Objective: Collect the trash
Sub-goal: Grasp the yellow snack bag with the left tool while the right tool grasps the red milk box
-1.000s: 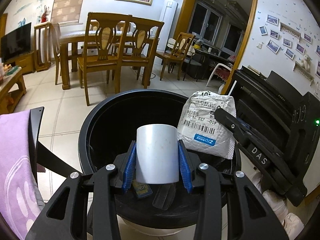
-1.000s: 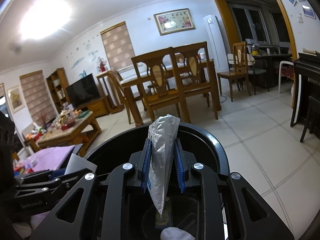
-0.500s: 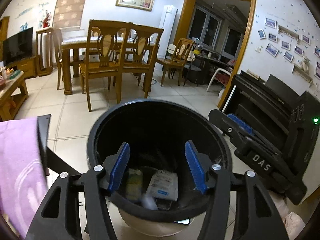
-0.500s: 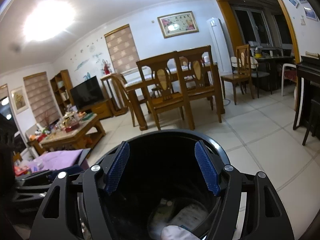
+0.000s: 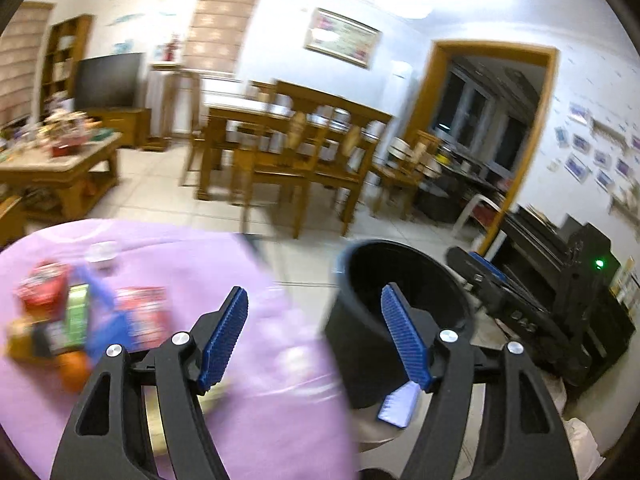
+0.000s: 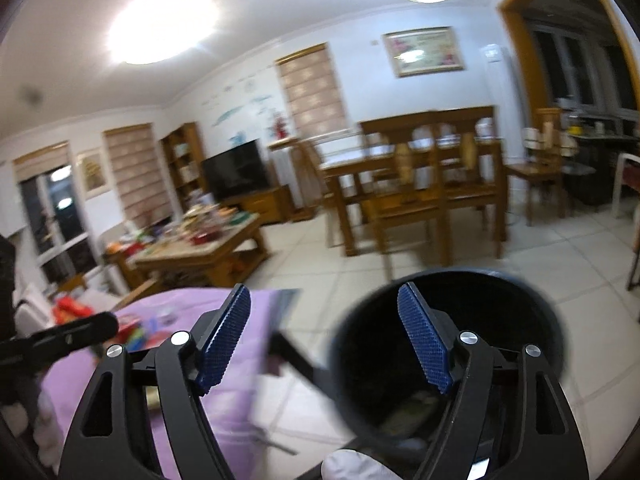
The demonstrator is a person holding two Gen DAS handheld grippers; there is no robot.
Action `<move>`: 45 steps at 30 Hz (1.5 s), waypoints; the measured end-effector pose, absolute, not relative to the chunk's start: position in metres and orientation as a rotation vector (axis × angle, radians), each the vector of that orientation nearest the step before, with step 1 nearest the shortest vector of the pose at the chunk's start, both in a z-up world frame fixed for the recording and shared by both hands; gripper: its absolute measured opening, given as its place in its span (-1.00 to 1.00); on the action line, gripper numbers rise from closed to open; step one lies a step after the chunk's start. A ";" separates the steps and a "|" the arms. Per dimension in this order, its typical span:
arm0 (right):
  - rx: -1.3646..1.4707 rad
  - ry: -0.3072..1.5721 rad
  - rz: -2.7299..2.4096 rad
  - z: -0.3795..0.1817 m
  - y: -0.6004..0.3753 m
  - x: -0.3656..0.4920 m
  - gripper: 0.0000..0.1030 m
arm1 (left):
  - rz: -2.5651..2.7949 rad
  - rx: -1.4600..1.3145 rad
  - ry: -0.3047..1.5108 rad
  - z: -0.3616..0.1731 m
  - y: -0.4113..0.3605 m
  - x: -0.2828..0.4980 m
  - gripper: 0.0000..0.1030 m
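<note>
A black trash bin (image 5: 400,312) stands on the tiled floor to the right of a table with a purple cloth (image 5: 248,392); it also shows in the right wrist view (image 6: 452,344). My left gripper (image 5: 314,336) is open and empty, over the cloth's right edge beside the bin. Blurred trash lies at the cloth's left: red packets (image 5: 140,312), a green carton (image 5: 76,312) and an orange (image 5: 74,368). My right gripper (image 6: 324,338) is open and empty, above the bin's left rim. Trash inside the bin is barely visible.
A wooden dining table with chairs (image 5: 304,156) stands behind. A cluttered wooden coffee table (image 5: 60,164) is at the left. A black piano (image 5: 560,280) is close on the right of the bin. The other gripper's arm (image 6: 60,336) crosses the right wrist view's left edge.
Both grippers opened and dropped the white cup and the silver mailer bag into the bin. Since then both have swung left, away from the bin and toward the purple cloth.
</note>
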State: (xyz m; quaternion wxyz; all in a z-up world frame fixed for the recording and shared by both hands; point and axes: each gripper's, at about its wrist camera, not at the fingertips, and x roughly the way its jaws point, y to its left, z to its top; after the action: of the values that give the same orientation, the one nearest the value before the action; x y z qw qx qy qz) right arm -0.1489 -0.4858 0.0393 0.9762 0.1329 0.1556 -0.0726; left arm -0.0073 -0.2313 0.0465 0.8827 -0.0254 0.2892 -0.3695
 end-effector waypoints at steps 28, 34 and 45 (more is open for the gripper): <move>0.302 1.024 0.042 -0.019 -0.262 0.120 0.49 | -0.468 -0.031 0.844 -0.032 -0.074 0.104 -0.15; 0.252 1.121 -0.007 -0.043 -0.249 0.136 0.09 | -0.449 -0.092 0.856 -0.039 -0.048 0.107 -0.72; 0.287 0.946 0.044 -0.028 -0.246 0.096 -0.01 | -0.439 -0.205 0.762 -0.027 0.002 0.090 -0.98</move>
State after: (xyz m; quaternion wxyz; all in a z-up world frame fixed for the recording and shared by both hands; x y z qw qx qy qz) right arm 0.0963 -0.2460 -0.0284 0.8800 0.1379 0.4541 0.0209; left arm 0.0898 0.0024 -0.0273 0.8997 -0.0991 0.3683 -0.2122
